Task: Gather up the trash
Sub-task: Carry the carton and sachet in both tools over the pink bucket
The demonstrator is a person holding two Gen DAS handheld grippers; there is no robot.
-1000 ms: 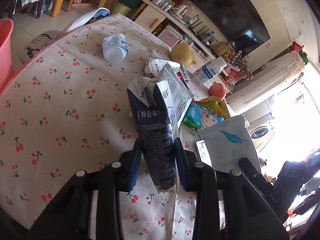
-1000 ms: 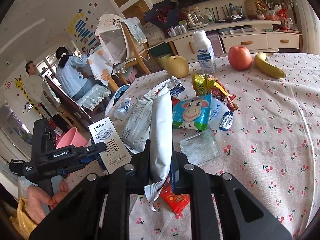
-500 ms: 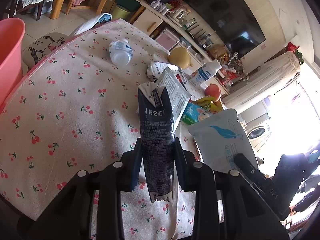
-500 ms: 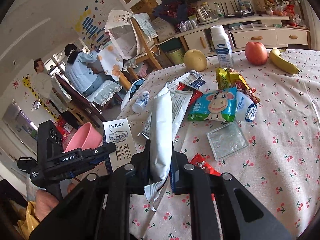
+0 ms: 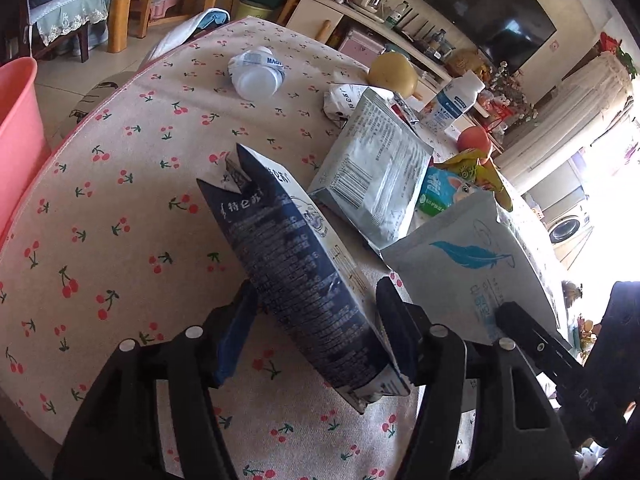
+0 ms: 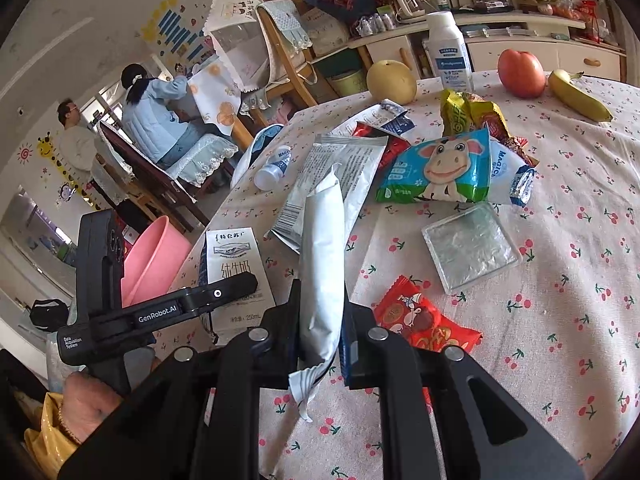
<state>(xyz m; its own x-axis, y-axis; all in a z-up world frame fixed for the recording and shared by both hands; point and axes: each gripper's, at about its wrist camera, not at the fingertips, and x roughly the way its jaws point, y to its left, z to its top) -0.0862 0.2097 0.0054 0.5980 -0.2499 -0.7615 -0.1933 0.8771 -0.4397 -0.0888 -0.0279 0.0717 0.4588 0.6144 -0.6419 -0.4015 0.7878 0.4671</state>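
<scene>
My left gripper (image 5: 316, 316) has its jaws spread around a dark blue milk carton (image 5: 296, 272) that leans to the left, with a gap showing at the left finger. The carton also shows in the right wrist view (image 6: 236, 276). My right gripper (image 6: 322, 320) is shut on a white pouch with a blue feather (image 6: 322, 256), held above the cherry-print tablecloth (image 6: 560, 240). The pouch shows in the left wrist view (image 5: 472, 268). Wrappers lie on the table: a silver packet (image 6: 340, 176), a cow-print bag (image 6: 440, 168), a red candy wrapper (image 6: 420, 320), a clear square packet (image 6: 472, 248).
A pink bin (image 5: 16, 136) stands on the floor left of the table and shows in the right wrist view (image 6: 152, 252). A small bottle (image 5: 256, 72), a pear (image 6: 390, 80), an apple (image 6: 520, 72), a banana (image 6: 576, 96) and a tall white bottle (image 6: 448, 52) are on the table. Chairs and two people are behind.
The left gripper's jaws have widened and the carton, upright before, now tilts left between them. The right gripper still holds the pouch and has shifted only slightly.
</scene>
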